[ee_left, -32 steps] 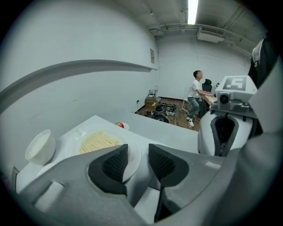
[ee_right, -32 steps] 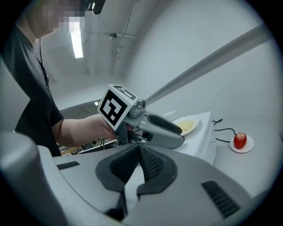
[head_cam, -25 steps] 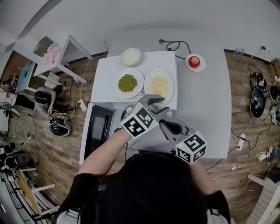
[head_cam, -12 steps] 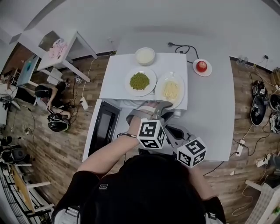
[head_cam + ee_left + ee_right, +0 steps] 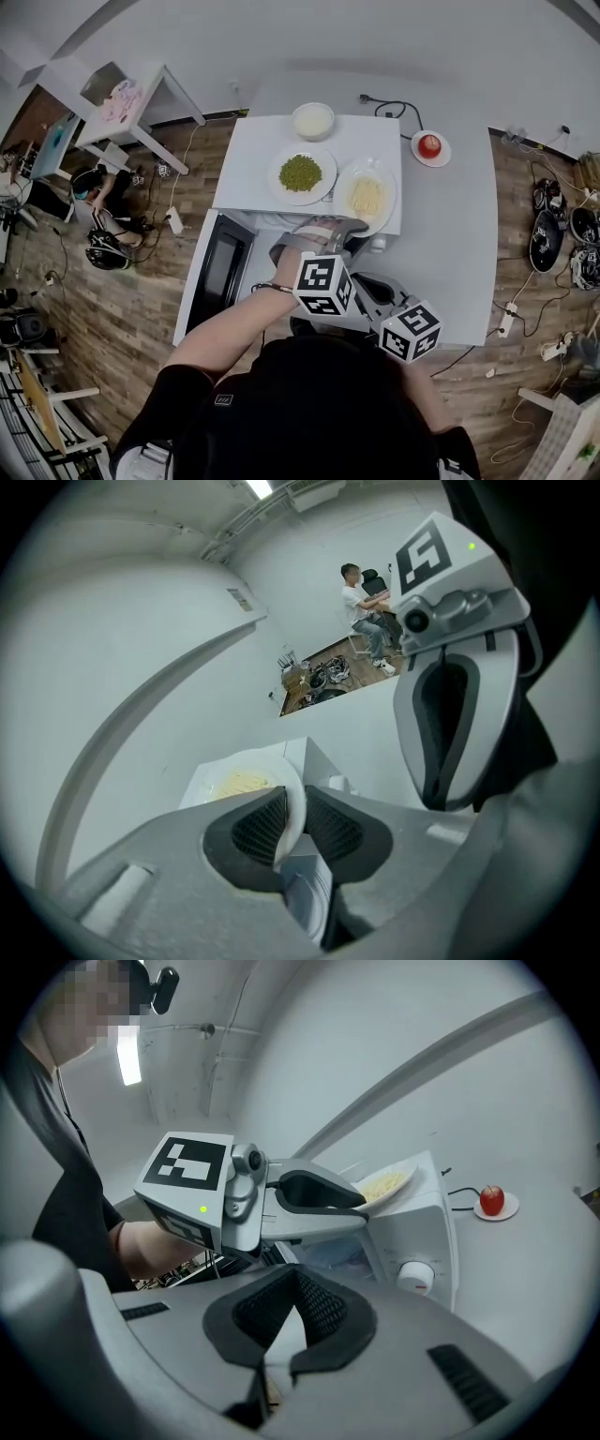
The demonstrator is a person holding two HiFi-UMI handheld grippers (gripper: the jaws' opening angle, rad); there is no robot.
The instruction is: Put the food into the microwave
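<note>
Microwave [image 5: 246, 178] on the counter [image 5: 450, 246], its door [image 5: 220, 272] hanging open at left. On its top, left to right: plate of peas [image 5: 301, 174], white bowl [image 5: 312, 120] behind it, noodle plate [image 5: 367, 195] at the right front corner. Left tongs [image 5: 342, 225] closing, pinching the near rim of the noodle plate, rim between the pads. Right tongs [image 5: 278, 1335] just behind and to the right, pressed together, nothing in them. Apple [image 5: 429, 144] on a saucer, far right of counter.
</note>
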